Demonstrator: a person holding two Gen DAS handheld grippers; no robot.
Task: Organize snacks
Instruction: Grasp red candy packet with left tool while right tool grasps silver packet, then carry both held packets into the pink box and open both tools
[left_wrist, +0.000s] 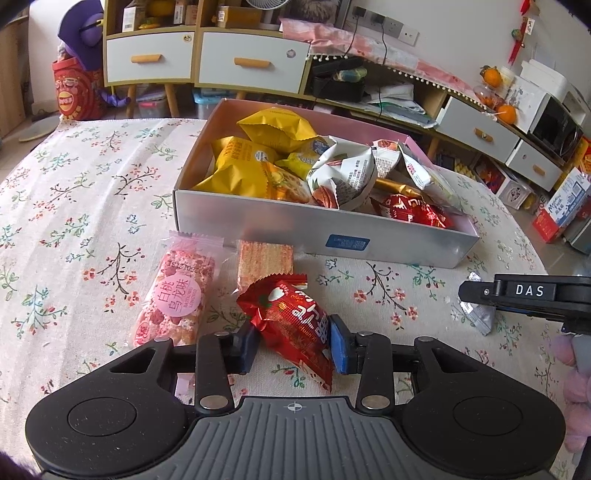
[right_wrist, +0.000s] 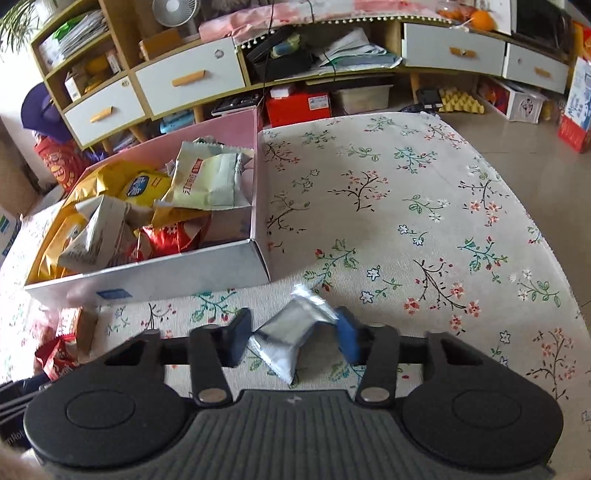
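Two claws loaded: left claw (left_wrist: 293, 345) grips red snack packet (left_wrist: 295, 325), right claw (right_wrist: 291, 338) pinches silver packet (right_wrist: 290, 332); lift clear over box (left_wrist: 317, 229) wall before release.

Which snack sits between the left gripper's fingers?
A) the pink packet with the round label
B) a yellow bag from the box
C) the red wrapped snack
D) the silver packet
C: in the left wrist view, the left gripper has its blue pads against both sides of the red wrapped snack, which lies on the floral tablecloth.
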